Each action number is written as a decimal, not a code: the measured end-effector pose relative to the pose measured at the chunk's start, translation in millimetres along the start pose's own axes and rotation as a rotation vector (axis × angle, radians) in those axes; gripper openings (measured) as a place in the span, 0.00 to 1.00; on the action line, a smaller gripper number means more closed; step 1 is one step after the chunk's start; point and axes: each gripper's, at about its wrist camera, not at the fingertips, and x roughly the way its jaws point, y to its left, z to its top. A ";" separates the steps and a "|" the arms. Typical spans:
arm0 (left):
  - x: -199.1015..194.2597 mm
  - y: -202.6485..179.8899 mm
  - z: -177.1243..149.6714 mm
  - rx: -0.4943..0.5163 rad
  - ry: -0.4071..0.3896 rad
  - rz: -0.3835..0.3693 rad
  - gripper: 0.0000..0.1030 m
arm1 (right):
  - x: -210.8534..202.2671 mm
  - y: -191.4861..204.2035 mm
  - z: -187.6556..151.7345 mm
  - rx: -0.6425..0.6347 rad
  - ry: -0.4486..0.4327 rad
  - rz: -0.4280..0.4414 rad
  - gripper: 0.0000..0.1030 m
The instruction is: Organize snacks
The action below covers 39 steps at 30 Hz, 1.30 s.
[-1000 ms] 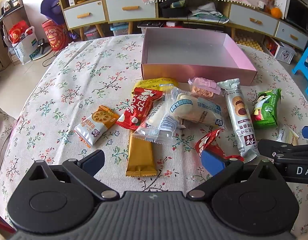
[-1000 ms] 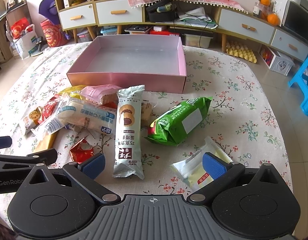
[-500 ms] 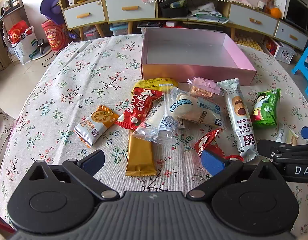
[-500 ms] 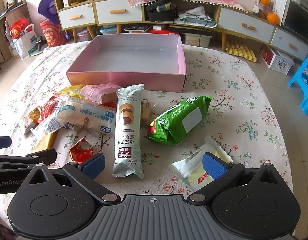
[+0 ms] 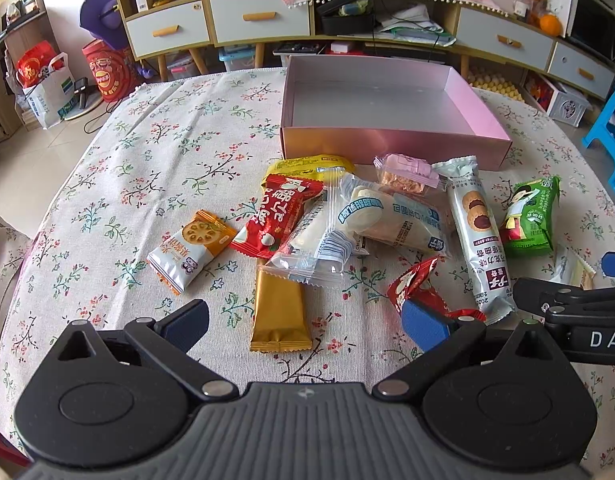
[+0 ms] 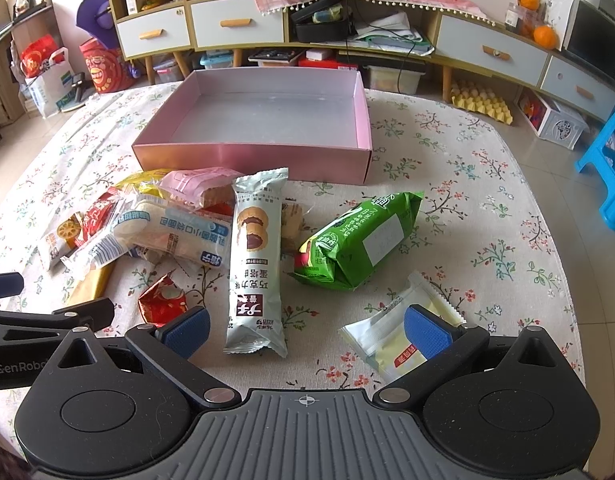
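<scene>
An empty pink box (image 5: 391,144) (image 6: 251,158) stands at the back of the flowered table. Several snack packs lie in front of it: a gold bar (image 5: 279,312), a red pack (image 5: 281,216), an orange biscuit pack (image 5: 191,244), a long grey-green cookie pack (image 5: 477,236) (image 6: 257,260), a green bag (image 5: 531,216) (image 6: 359,240), a small red wrapper (image 6: 161,300) and a pale yellow pack (image 6: 391,340). My left gripper (image 5: 305,326) is open above the gold bar's near end. My right gripper (image 6: 305,330) is open, with the cookie pack's near end between its fingers.
The floral tablecloth (image 5: 147,152) covers the table, whose near edge lies under the grippers. Behind it stand a cabinet with drawers (image 6: 227,28), bags on the floor (image 5: 47,84) and a blue stool (image 6: 607,168) at the right.
</scene>
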 end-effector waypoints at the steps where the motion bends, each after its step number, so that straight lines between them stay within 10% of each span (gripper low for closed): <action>1: 0.2 -0.1 -0.1 -0.001 0.000 0.000 1.00 | -0.3 -0.2 -0.2 0.000 0.000 0.000 1.00; 39: -5.2 3.3 10.3 0.025 -0.030 0.004 1.00 | -13.2 11.3 12.1 -0.025 -0.044 -0.004 1.00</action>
